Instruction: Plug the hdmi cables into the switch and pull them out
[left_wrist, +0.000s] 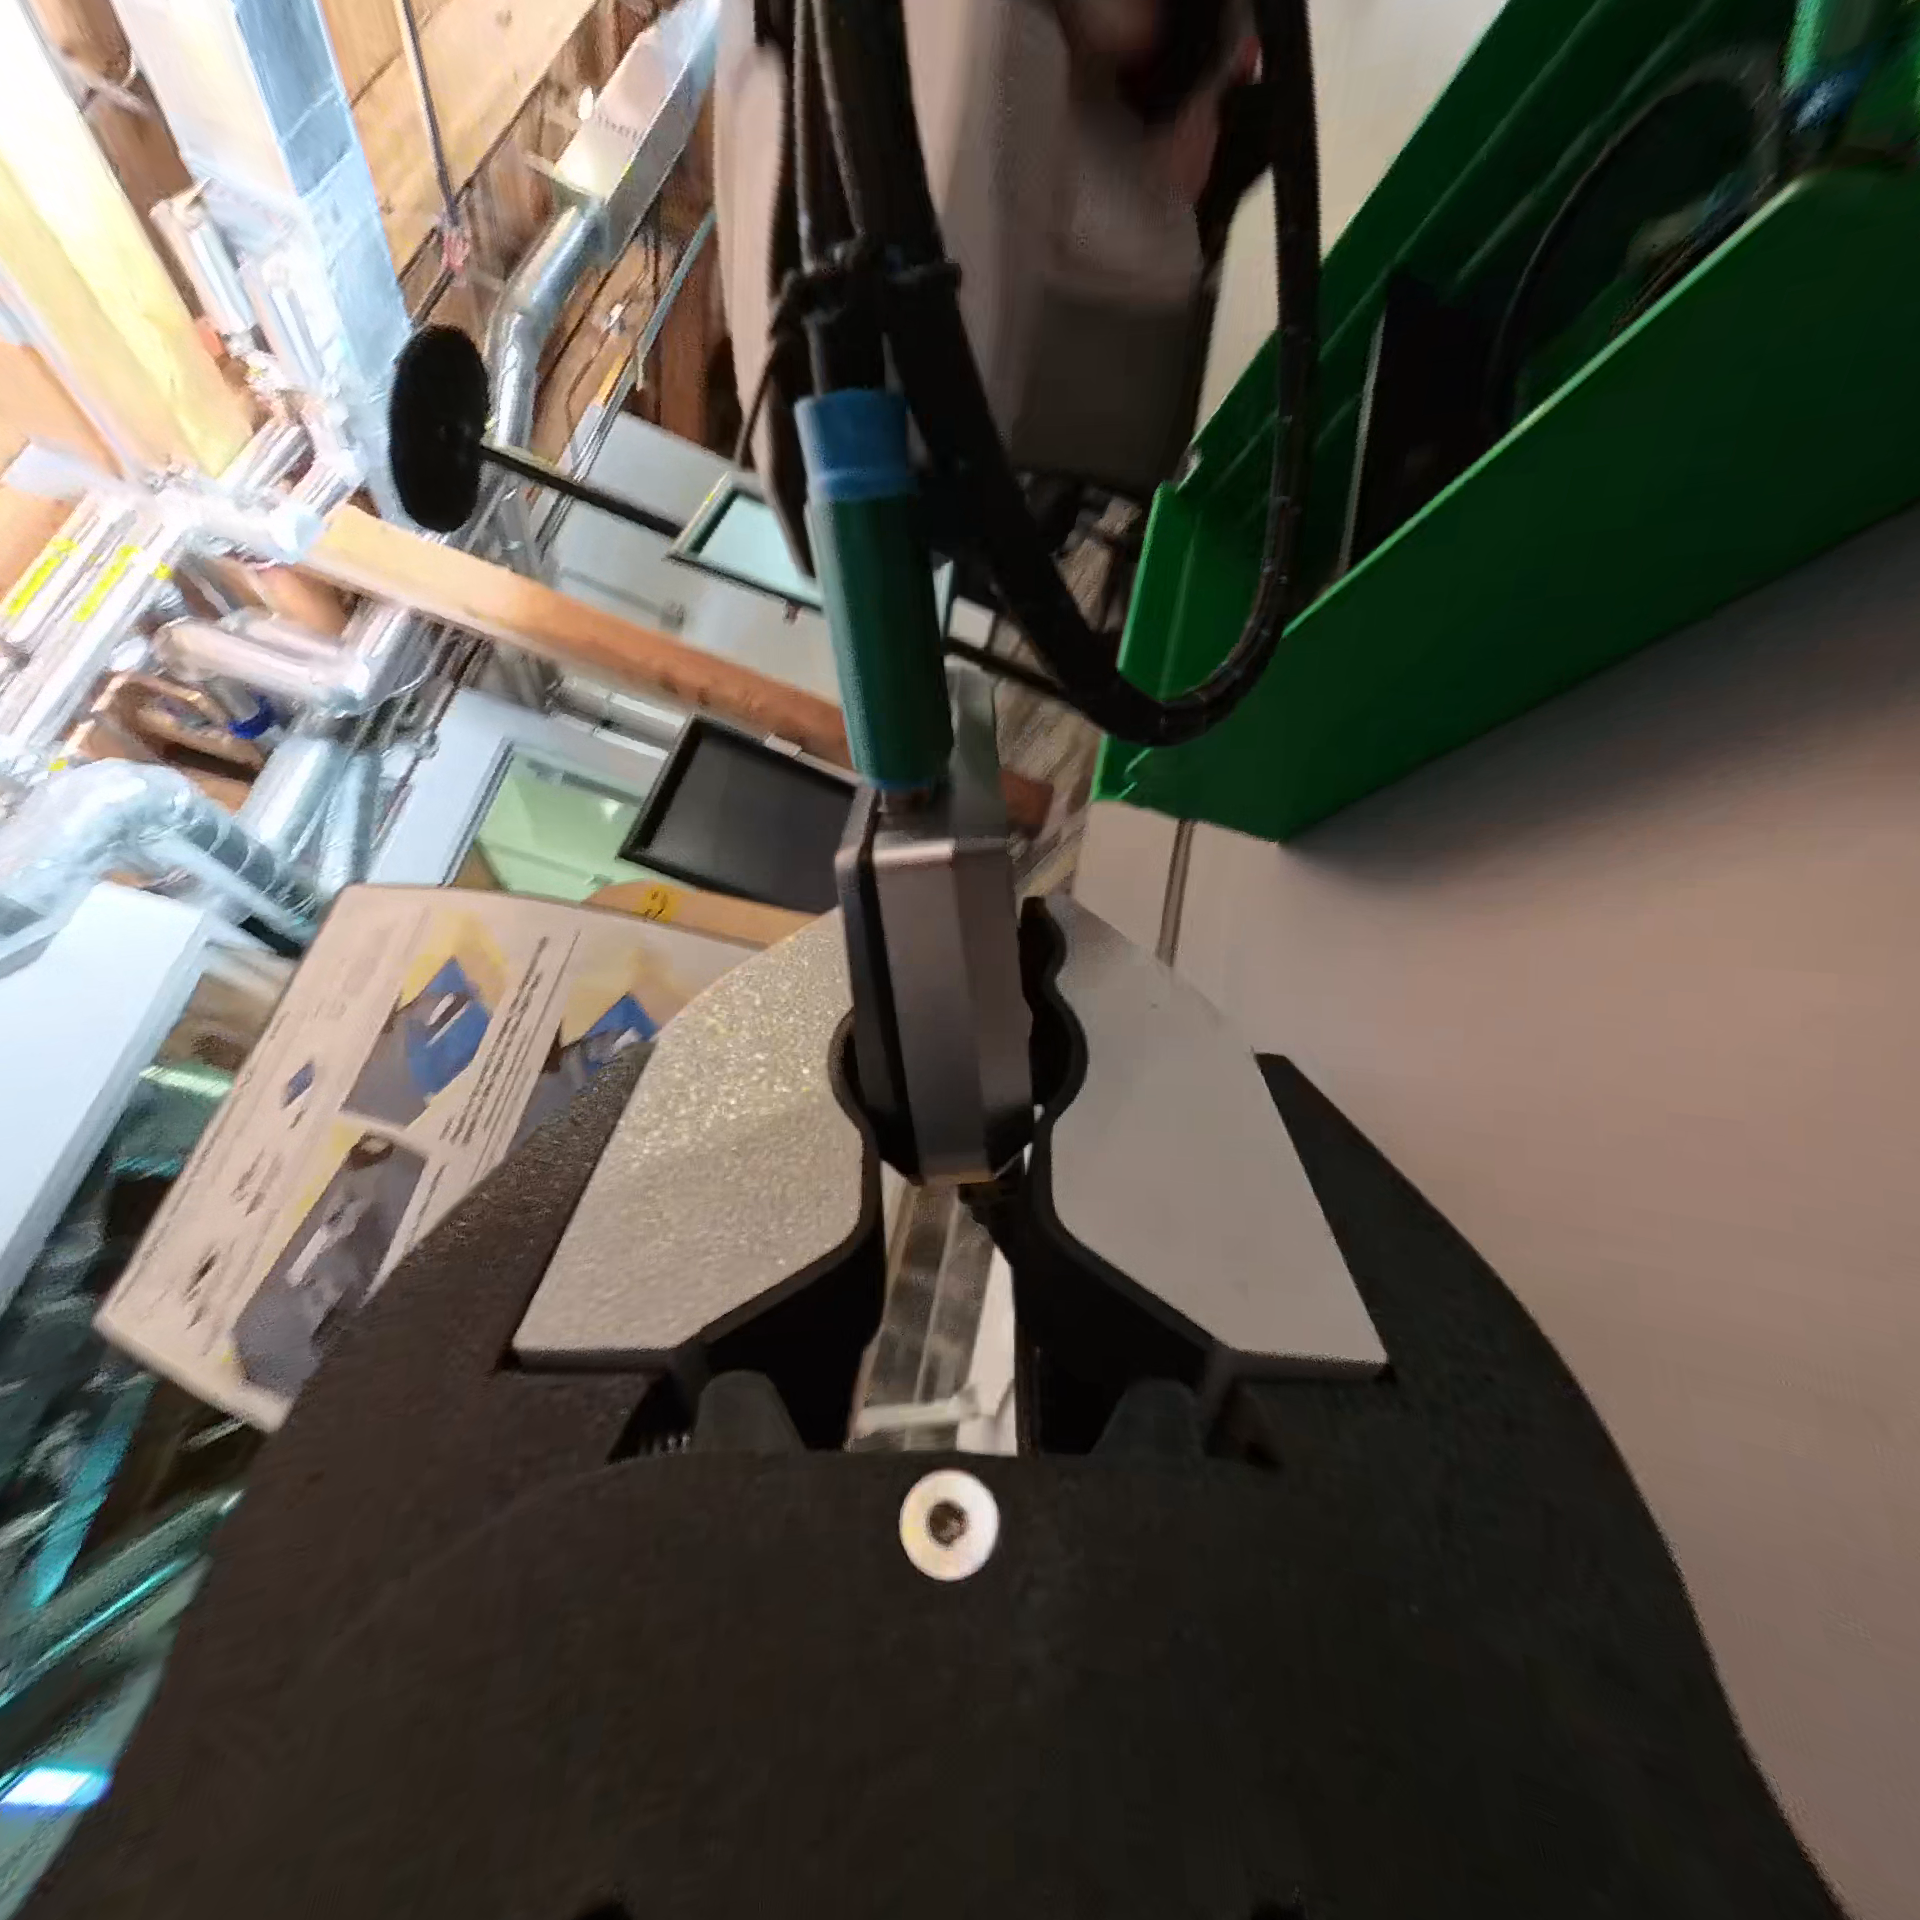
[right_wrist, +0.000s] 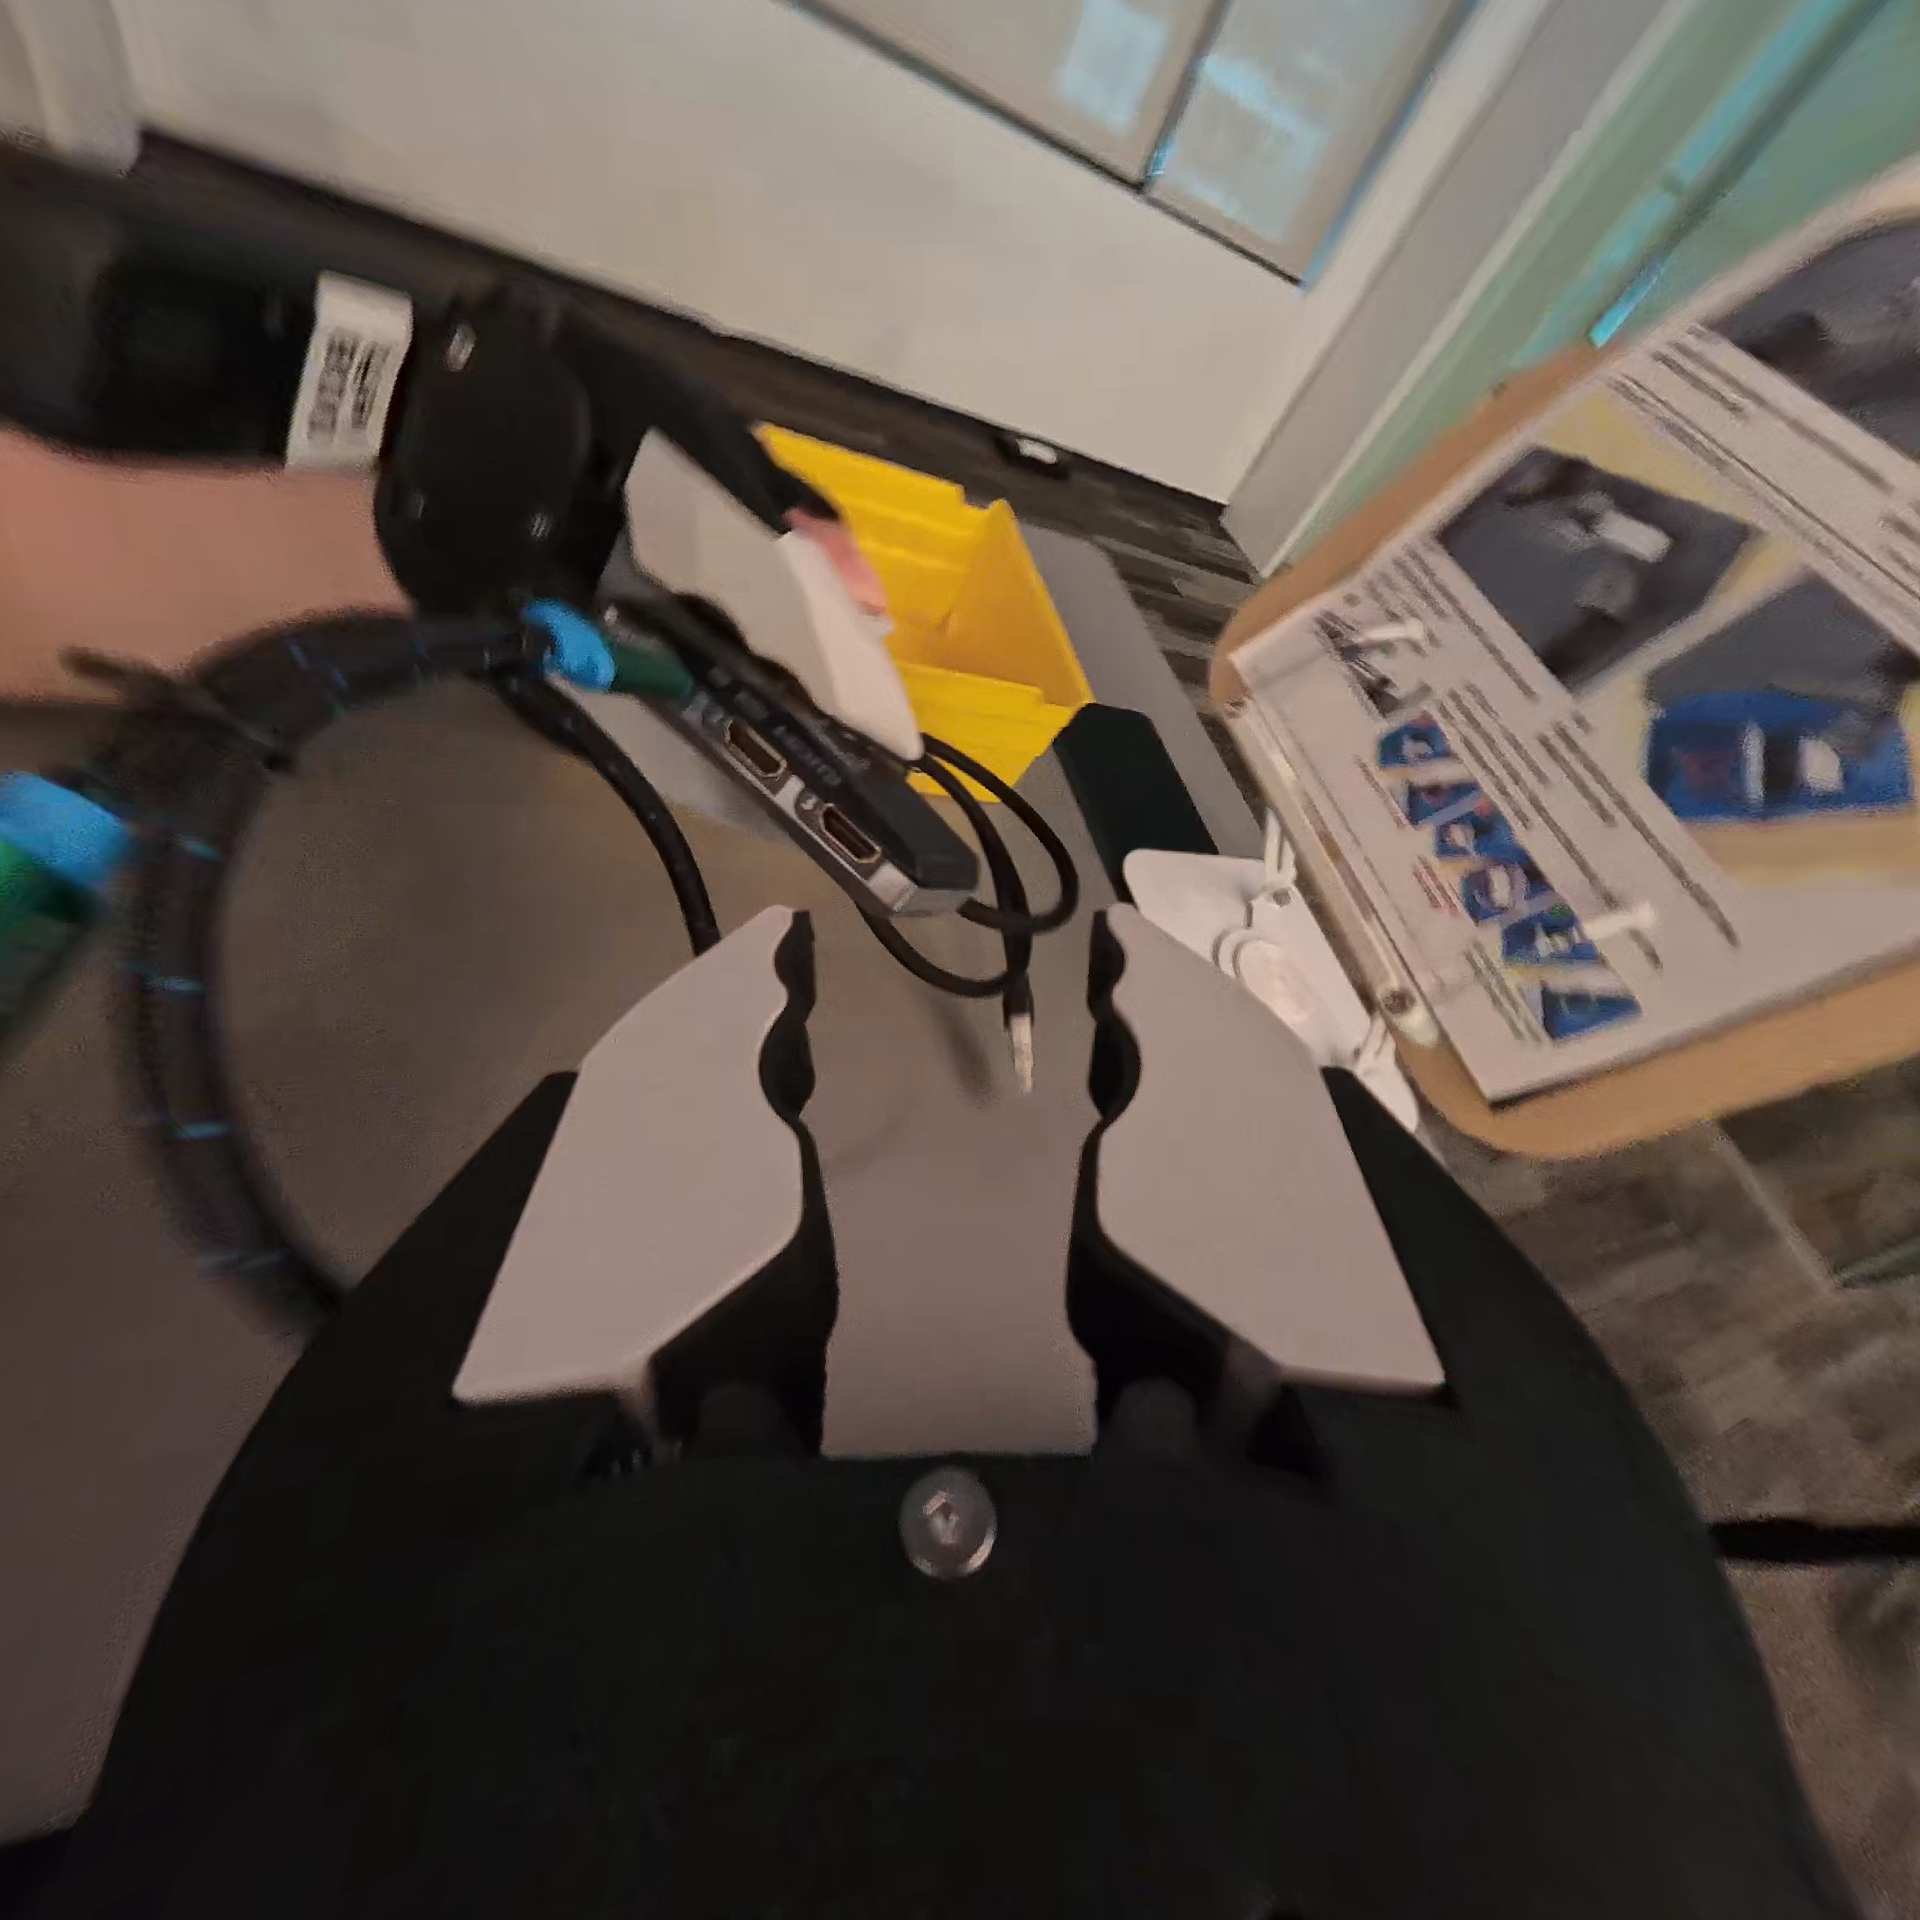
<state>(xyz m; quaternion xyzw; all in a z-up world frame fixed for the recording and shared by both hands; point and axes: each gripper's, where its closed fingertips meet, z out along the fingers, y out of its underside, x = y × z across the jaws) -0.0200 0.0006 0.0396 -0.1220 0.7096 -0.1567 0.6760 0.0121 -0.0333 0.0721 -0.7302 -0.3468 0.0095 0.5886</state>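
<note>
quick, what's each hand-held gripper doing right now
Left hand-held gripper: closed on the switch, green-plugged hdmi cable attached.
Right hand-held gripper: open, holding nothing.

Yellow bin (right_wrist: 977, 634) near printed board (right_wrist: 1621, 748); green bin (left_wrist: 1558, 582).
</note>
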